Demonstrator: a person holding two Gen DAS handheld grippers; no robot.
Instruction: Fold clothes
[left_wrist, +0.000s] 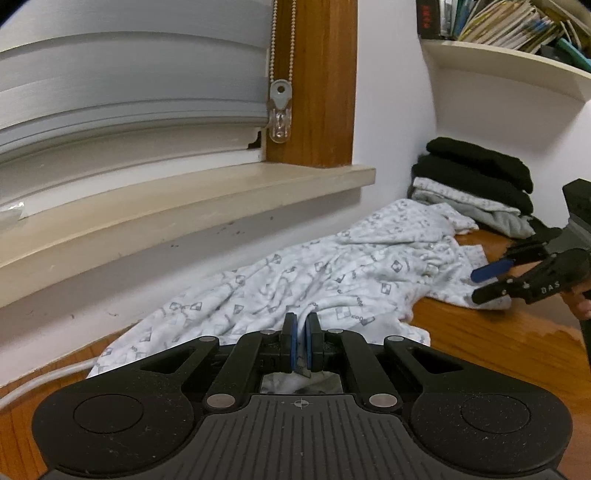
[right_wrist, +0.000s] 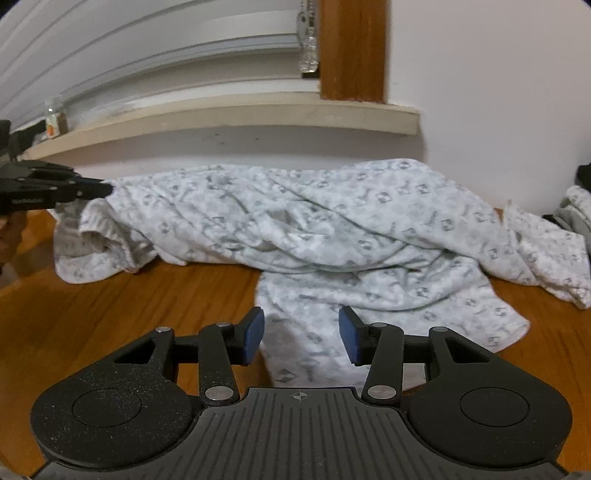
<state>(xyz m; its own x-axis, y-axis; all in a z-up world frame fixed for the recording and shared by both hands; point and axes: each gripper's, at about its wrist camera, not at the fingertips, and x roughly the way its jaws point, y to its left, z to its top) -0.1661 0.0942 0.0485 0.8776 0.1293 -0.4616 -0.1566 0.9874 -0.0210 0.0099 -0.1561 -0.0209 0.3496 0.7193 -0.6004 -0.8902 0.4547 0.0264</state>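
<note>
The jaws of the left gripper (left_wrist: 301, 341) are pinched together on a fold of the white, grey-printed soft cotton garment (left_wrist: 314, 273), a sliver of cloth showing between the blue pads. The jaws of the right gripper (right_wrist: 301, 339) stand apart with nothing pressed between them; they hang over the near flap of the same garment (right_wrist: 332, 236), whose cloth lies below the gap, not gripped.

The garment lies crumpled on the warm brown, wood-grained desk (left_wrist: 498, 343), stretched along the white wall under the pale beige window sill (left_wrist: 184, 206). It is bunched into long diagonal ridges; a ribbed hem or cuff curls open at its left end in the right wrist view. No clean fold shows in it yet, so I judge this piece to be barely started: one end is held, the other awaits a grip, and the flattening and folding are all to come.

Part of the job looks done. At the desk's far end sits a neat stack of folded clothes (left_wrist: 476, 188): two thick black knit pieces on top, a printed white one and a grey fleecy one beneath.

The cloth looks thin, limp and matte and should drape and slip easily. The desk top is smooth with a slight sheen.
</note>
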